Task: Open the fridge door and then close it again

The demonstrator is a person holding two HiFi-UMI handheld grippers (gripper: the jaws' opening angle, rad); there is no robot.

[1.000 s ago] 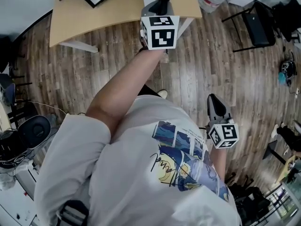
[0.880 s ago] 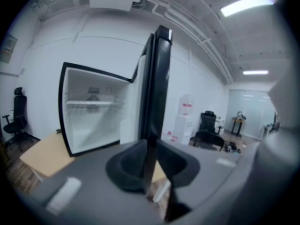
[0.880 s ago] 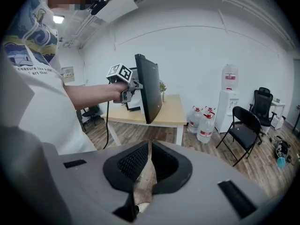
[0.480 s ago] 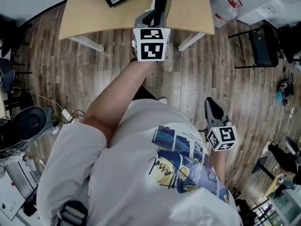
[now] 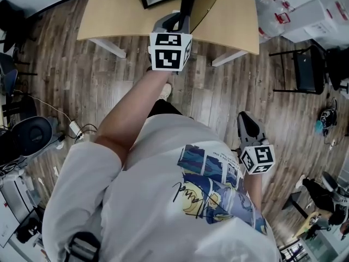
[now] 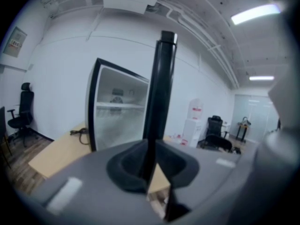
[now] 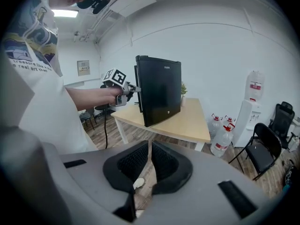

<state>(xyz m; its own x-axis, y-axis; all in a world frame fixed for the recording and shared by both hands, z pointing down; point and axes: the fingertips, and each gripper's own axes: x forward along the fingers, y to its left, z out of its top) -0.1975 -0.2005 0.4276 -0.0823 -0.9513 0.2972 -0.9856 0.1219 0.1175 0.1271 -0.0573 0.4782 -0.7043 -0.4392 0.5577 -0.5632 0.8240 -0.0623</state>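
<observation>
The left gripper (image 6: pixel 151 159) was clamped on the free edge of the black fridge door (image 7: pixel 161 90). Its jaws had just been closing, with that edge running upright between them. The door stood swung open. Ahead and to the left of this gripper was the small black fridge (image 6: pixel 117 116), its white inside and a shelf showing. The fridge sat on a light wooden table (image 5: pixel 109 21) that spread below and beyond the gripper. The person's bare left arm (image 5: pixel 136 108) stretched forward behind the gripper.

The right gripper (image 7: pixel 149 149) was held low beside the person's body, well apart from the door. Its jaws were drawn together on nothing, above the brown plank floor (image 5: pixel 218 102). Ahead of it and slightly left, the door's glossy outer face was turned toward it, with the left gripper at the door's left edge. Farther to its right, past the table's corner, stood clear water bottles (image 7: pixel 224 139) and a black folding chair (image 7: pixel 265 149).
</observation>
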